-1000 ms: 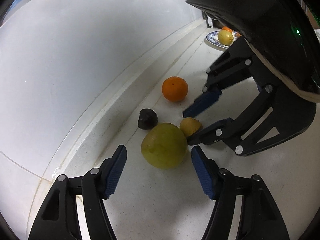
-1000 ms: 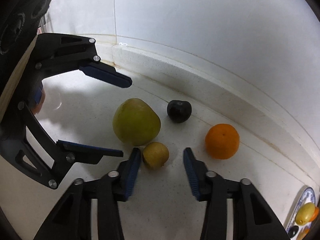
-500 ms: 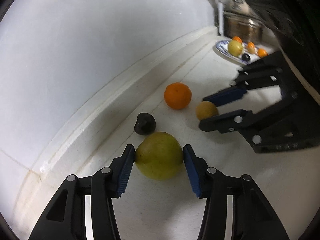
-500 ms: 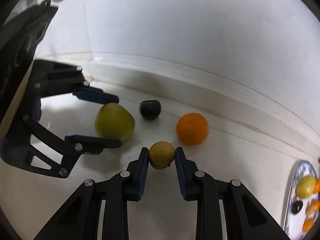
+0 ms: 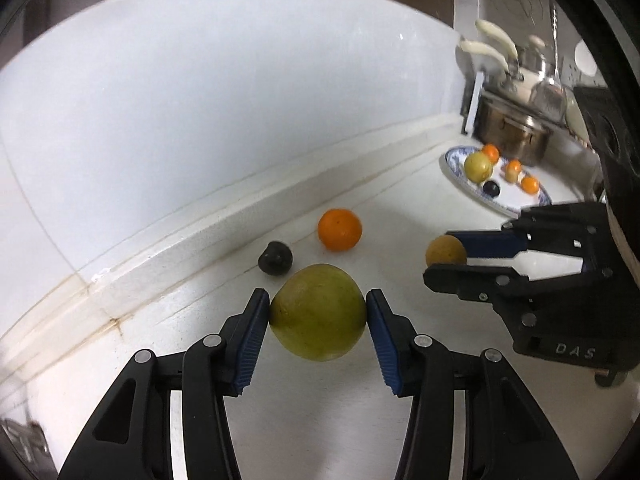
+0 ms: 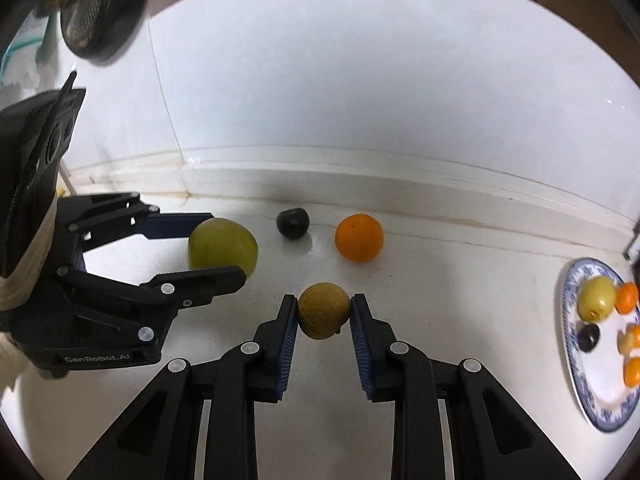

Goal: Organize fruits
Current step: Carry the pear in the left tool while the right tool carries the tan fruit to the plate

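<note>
Left wrist view: my left gripper clamped on the large green fruit above the white counter, orange and dark fruit beyond; right wrist view: my right gripper clamped on the small brown fruit, plate at right.

It was a home kitchen. A white counter met a white wall, and just behind a blue-patterned plate of fruit stood a steel pot, with cream-handled utensils above it.
</note>
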Available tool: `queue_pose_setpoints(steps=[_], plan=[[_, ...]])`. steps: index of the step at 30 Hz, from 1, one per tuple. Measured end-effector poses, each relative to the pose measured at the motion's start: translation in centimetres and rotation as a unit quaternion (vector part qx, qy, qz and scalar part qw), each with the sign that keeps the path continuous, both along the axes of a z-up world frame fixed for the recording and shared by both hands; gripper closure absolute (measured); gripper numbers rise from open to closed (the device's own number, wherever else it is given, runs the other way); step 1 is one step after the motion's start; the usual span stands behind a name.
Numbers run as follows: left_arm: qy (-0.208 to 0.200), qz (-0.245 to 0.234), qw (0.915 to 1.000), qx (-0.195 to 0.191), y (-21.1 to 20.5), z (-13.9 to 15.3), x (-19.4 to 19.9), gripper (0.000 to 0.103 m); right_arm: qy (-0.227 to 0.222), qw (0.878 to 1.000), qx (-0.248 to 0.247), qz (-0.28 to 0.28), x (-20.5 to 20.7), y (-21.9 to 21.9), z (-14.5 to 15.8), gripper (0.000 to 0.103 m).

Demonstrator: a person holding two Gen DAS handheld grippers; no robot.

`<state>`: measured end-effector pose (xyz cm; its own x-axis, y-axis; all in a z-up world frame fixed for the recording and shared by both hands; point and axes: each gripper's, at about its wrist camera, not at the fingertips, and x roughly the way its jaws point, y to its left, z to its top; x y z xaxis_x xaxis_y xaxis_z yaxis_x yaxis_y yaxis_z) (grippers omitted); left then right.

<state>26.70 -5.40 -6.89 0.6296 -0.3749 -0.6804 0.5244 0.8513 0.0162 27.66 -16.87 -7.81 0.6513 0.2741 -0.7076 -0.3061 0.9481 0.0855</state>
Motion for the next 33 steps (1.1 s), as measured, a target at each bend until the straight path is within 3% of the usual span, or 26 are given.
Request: queue_pose_setpoints(steps=[17, 33], plan=[[-0.044, 0.042, 0.9972, -0.043, -0.8, 5.6, -7.0, 0.054, -0.061, 0.997, 0.022, -0.047, -6.5, -1.8, 5.8, 0.075], [-0.079, 0.024, 0.9954, -0.05, -5.4, 8.8, -11.4, 0.054, -0.115, 0.988, 0.019, -0.104, -12.5, -6.4, 9.6, 0.075]])
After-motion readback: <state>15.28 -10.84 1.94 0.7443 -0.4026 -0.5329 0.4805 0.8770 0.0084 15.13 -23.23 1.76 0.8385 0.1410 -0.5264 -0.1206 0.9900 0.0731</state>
